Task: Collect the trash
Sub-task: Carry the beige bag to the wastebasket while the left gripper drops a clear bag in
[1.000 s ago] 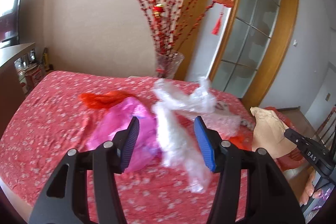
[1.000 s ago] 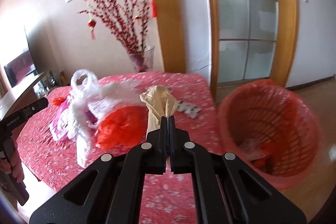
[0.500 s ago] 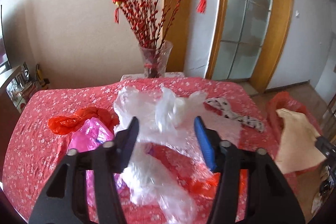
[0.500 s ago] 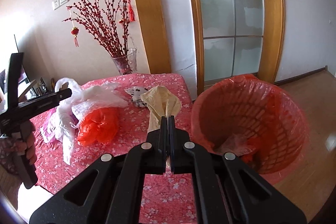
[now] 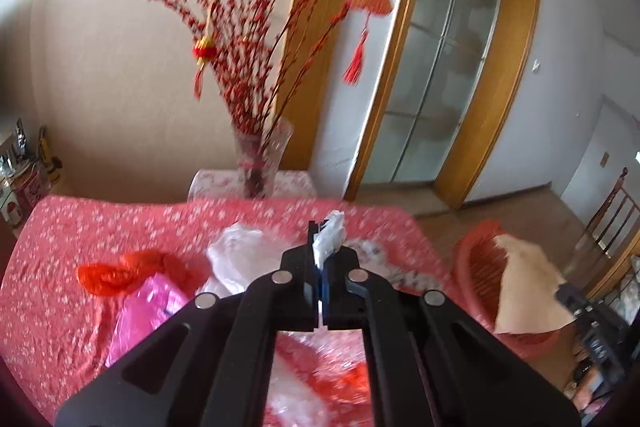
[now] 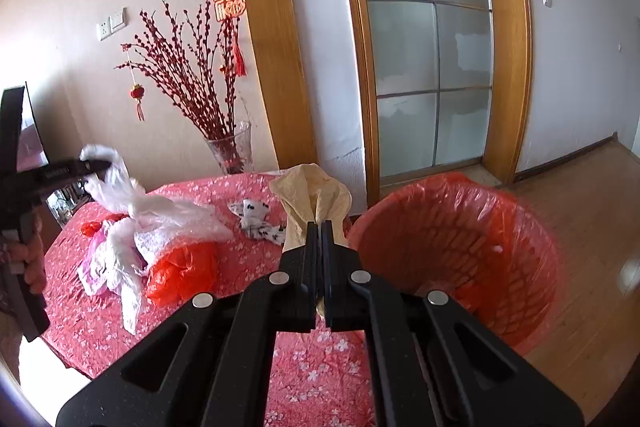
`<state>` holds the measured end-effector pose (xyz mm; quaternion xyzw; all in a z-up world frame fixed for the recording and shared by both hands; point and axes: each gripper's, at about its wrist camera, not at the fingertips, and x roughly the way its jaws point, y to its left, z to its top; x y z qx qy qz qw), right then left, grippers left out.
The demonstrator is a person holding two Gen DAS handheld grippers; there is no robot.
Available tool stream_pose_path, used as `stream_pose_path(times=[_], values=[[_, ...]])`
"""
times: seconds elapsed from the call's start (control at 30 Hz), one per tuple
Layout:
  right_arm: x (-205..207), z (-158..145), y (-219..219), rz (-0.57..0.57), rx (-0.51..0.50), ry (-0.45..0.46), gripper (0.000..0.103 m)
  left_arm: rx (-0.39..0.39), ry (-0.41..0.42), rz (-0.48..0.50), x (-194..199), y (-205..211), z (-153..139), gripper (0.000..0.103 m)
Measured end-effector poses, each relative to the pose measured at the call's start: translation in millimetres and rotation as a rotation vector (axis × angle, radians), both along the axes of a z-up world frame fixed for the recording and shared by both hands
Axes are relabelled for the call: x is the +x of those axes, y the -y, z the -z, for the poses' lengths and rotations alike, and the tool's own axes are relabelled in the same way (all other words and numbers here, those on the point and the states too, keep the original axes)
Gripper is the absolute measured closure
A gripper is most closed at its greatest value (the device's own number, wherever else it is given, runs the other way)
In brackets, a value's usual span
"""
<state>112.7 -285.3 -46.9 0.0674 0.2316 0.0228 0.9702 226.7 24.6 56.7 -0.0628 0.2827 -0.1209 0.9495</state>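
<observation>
Since the earlier frame the left gripper [image 5: 320,239] has closed its jaws, which stood spread around the clear plastic bag [image 6: 132,203] and now pinch a fold of it, lifting it off the counter [image 5: 60,267]. The right gripper [image 6: 320,239] has jaws pressed together on the tan bag [image 6: 316,199], which stands up at the centre of the right wrist view, beside the red basket [image 6: 460,247] at the lower right. Beneath the raised clear plastic lie an orange-red bag [image 6: 184,275] and a pink bag [image 5: 144,311], both at the lower left of their views. A black-spotted white wrapper [image 6: 256,223] rests mid-counter between the plastic heap and the tan bag. A red floral cloth covers the counter. Behind it a glass vase [image 6: 232,151] of red-berried branches stands against the beige wall, next to a wood-framed frosted glass door [image 6: 428,67], with wooden flooring at the right.
</observation>
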Motion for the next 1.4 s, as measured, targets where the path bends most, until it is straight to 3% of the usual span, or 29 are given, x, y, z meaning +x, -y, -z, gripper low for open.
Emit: stream_pose_path(times=[0.2,0.37,0.63,0.93,1.4], values=[[-2.2,-8.5,12.0,0.02,-0.001,0.014,0.1,-0.038,0.054,0.053,-10.1,25.0,-32.2,0.101],[-6.6,-17.1,31.5,0.06,0.001,0.031,0.1,-0.068,0.07,0.127,-17.4,62.2,-41.9,0.101],[-15.6,-33.3,70.9,0.147,0.009,0.07,0.1,-0.095,0.04,0.228,-22.5,121.7,-29.3,0.101],[-17.2,-30.6,106.6,0.213,0.028,0.069,0.1,-0.126,-0.002,0.335,-22.0,186.9,-14.6,0.101],[-6.0,-16.1,132.3,0.255,0.068,0.047,0.1,-0.128,-0.068,0.419,-15.6,240.1,20.0,0.101]])
